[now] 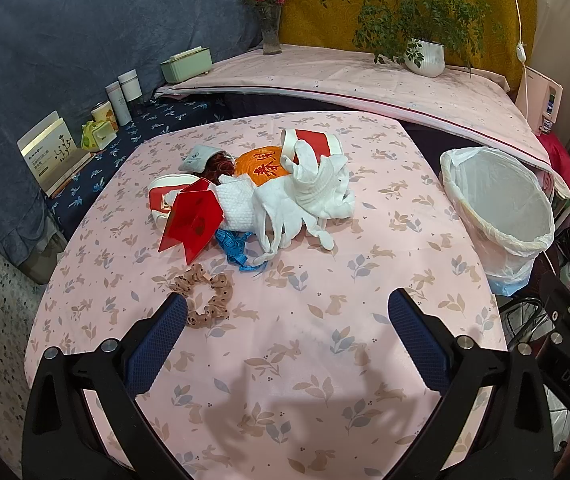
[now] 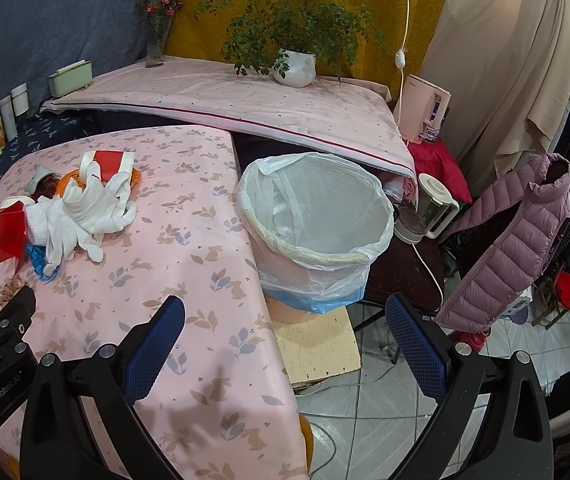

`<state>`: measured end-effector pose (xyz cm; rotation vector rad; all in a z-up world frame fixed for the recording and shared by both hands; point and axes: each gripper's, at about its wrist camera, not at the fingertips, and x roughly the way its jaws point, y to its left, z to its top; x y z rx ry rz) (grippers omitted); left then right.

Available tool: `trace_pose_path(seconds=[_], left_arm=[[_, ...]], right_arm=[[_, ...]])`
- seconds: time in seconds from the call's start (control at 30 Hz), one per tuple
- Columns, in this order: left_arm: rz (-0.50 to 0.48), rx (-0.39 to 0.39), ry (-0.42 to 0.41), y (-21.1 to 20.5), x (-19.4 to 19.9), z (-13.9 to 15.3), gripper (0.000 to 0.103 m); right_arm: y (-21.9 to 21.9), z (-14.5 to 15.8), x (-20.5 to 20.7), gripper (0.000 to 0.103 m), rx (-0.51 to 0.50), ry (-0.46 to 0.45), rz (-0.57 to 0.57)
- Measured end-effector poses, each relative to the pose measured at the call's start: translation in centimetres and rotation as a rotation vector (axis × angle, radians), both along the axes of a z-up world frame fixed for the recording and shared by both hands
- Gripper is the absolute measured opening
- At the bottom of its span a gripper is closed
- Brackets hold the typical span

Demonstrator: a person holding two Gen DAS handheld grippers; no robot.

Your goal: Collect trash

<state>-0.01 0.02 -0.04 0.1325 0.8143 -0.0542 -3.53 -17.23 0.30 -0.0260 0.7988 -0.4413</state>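
Observation:
A heap of trash lies mid-table: white gloves [image 1: 309, 196], a white towel [image 1: 237, 204], red paper [image 1: 191, 216], two red-and-white paper cups [image 1: 313, 144], an orange round item [image 1: 263, 166] and blue tape measure [image 1: 233, 246]. A beige dotted scrunchie [image 1: 205, 300] lies nearer, just past my left gripper [image 1: 285, 312], which is open and holds nothing. The bin [image 2: 317, 216], lined with a white bag, stands off the table's right edge. My right gripper [image 2: 285, 320] hangs open over the table's right edge, in front of the bin. The gloves [image 2: 85, 208] show at its left.
The table [image 1: 325, 360] wears a pink rabbit-print cloth. Behind it a bench holds a potted plant [image 1: 425, 56], a flower vase [image 1: 271, 32] and a green box [image 1: 185, 65]. Bottles and boxes line the left shelf. A kettle [image 2: 429, 208] and a purple jacket [image 2: 513, 240] stand right of the bin.

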Motion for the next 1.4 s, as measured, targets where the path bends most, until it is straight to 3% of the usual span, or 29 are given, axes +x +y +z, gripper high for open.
trace_pose_path(seconds=[1.4], left_arm=[[-0.009, -0.009, -0.002, -1.2, 0.6, -0.5, 0.096]], right_arm=[[-0.2, -0.1, 0.1, 0.096, -0.001, 0.000, -0.004]])
